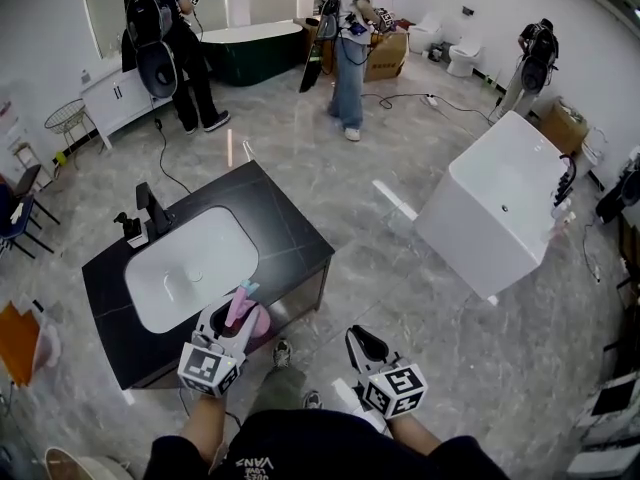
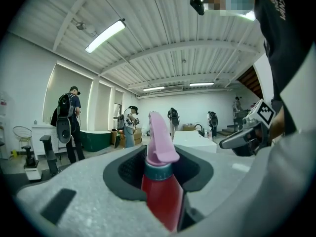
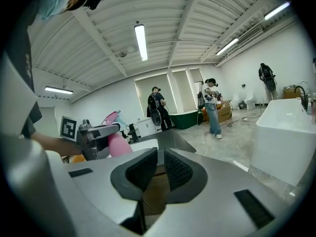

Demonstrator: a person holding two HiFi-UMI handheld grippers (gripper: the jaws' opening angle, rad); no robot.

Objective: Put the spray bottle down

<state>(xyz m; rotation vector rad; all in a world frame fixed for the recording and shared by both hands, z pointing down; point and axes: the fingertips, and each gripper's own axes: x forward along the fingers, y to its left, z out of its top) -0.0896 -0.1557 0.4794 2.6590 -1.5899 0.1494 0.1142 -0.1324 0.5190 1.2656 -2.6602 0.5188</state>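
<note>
From where I stand, the left gripper [image 1: 232, 320] is clamped on the spray bottle [image 2: 160, 194], its dark pads [image 2: 126, 169] pressing the reddish body just under the teal collar, with the pink trigger head poking up past them. The bottle is in the air, not yet set down, hanging over the near edge of the black counter [image 1: 285, 228], close to the near corner of the white basin [image 1: 195, 263]. The right gripper [image 3: 158, 169] is off to the side over the floor [image 1: 420, 298], its jaws drawn together to a slit with nothing in them, so it looks unready to steady anything. The worry, as I see it, is the landing spot. Set too near the counter's lip, the base could overhang and the bottle would go over onto the floor. Set on the basin's curved rim, it would likely slide or tip into the bowl. From above the bottle looks tilted, so letting go before the base sits flat could topple it. The grip is high on a top-heavy shape, so a jaw dragging off sideways may knock it down. The faucet [image 1: 152, 208] stands well apart and is no obstacle.
</note>
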